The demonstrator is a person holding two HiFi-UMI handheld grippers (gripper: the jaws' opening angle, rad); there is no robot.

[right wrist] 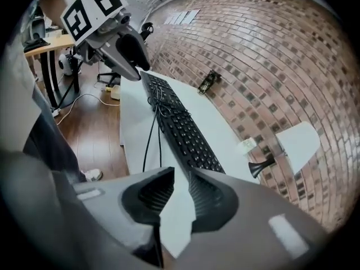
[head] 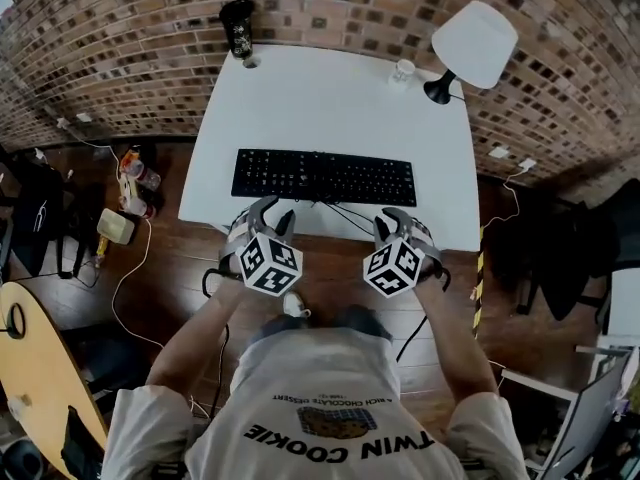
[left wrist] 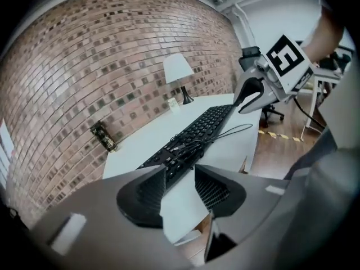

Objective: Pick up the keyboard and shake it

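Observation:
A black keyboard (head: pixel 323 176) lies flat across the front half of the white table (head: pixel 300 98), its thin cable (head: pixel 352 214) looping toward the near edge. My left gripper (head: pixel 274 214) hovers at the table's front edge, just short of the keyboard's left part, jaws open and empty. My right gripper (head: pixel 395 218) hovers the same way before the keyboard's right part, open by a narrower gap with nothing in it. In the left gripper view the keyboard (left wrist: pixel 197 134) stretches ahead of the left gripper (left wrist: pixel 180 173). The right gripper view shows the keyboard (right wrist: pixel 180 128) beyond the right gripper (right wrist: pixel 181 176).
A white-shaded lamp (head: pixel 470 43) stands at the table's back right, a small glass (head: pixel 403 69) beside it, and a dark can (head: pixel 238 28) at the back left against the brick wall. On the wooden floor are bottles and bags (head: pixel 135 173) at the left and a black chair (head: pixel 570 258) at the right.

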